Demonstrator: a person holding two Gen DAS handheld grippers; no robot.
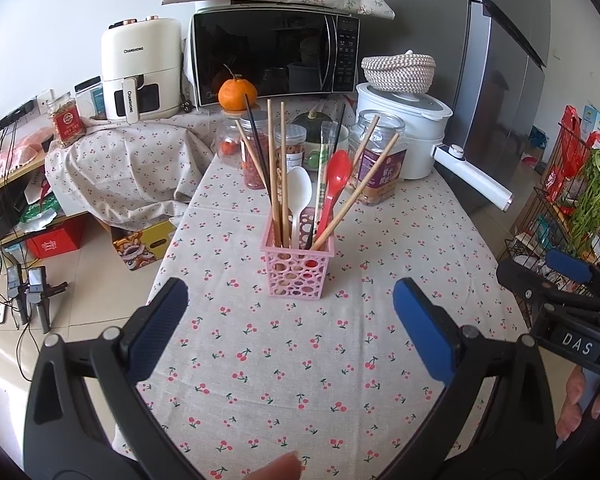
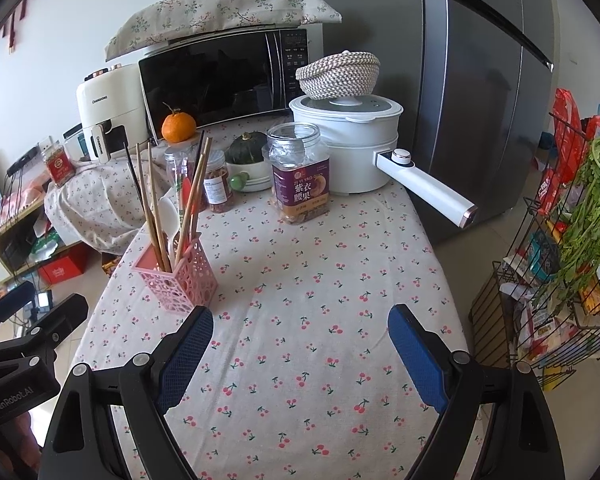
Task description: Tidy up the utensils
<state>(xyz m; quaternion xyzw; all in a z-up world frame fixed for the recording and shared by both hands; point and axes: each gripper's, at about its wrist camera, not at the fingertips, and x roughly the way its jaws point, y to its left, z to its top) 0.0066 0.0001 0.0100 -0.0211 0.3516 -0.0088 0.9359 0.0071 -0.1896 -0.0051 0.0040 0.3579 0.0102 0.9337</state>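
- Pink perforated holder (image 1: 299, 264) is standing upright on the cherry-print table (image 1: 260, 360), nearer its left edge than its right.
- Holder is carrying wooden chopsticks (image 1: 275, 184), a white spoon (image 1: 299, 196) and a red spoon (image 1: 334, 184).
- Left gripper (image 1: 290, 320) is hovering with jaws spread wide, gripping nothing; holder is sitting just beyond its fingertips, centred between them.
- Right gripper (image 2: 300, 344) is likewise gaping wide and empty; holder (image 2: 180, 276) is lying just past its left finger (image 2: 184, 356), outside the gap.
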